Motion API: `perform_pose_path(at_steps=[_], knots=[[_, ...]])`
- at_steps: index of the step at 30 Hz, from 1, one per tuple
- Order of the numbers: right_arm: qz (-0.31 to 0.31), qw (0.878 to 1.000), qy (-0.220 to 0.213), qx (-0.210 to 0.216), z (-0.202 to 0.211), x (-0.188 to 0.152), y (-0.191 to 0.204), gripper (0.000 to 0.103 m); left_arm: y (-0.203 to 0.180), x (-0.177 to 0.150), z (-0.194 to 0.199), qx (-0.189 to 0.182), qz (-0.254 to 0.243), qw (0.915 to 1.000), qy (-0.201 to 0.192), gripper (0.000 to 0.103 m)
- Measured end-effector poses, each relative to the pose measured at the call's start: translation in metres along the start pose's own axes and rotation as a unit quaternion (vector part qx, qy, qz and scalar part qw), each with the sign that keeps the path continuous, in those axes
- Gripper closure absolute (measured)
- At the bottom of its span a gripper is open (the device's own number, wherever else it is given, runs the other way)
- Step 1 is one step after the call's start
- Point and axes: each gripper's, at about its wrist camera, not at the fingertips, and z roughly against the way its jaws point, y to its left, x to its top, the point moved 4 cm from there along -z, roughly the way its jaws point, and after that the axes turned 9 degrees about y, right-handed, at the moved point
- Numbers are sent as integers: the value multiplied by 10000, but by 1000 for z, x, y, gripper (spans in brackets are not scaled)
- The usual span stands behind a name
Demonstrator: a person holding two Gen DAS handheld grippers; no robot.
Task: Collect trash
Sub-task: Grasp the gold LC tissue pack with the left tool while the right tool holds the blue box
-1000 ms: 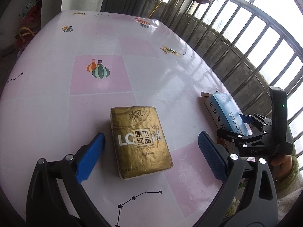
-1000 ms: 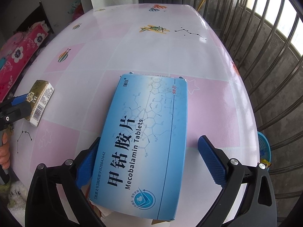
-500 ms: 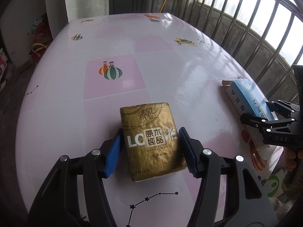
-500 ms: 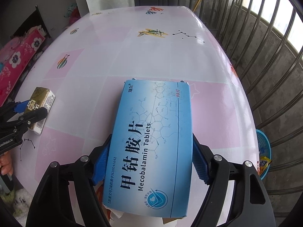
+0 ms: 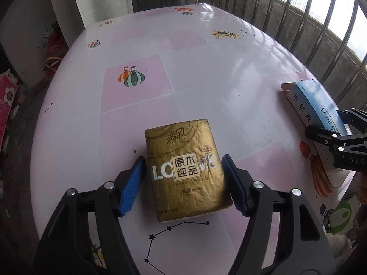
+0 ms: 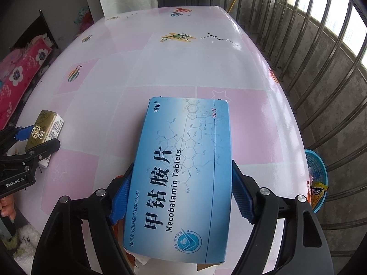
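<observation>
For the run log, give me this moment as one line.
task: collect trash | left gripper: jaws opening around gold tissue pack | right gripper: jaws opening, blue tablet box between pads | both on table

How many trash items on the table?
2. The gold tissue pack sits between the left claw's fingers; the blue tablet box sits between the right claw's fingers. Nothing else shows on the tabletop.
</observation>
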Motion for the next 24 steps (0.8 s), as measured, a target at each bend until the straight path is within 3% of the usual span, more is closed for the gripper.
perform_pose_path(at_steps=[4,12,24], knots=[[12,9999,10,-104,0,-2,0,26,2,-1,0,62,72,9999,47,28],[-23,10000,44,-51,-1,-4,-1,25,2,-1,0,125,68,9999,31,28],[-24,10000,50,-4,1,-6,0,29,-6,-3,4,58,32,10000,-16,42]])
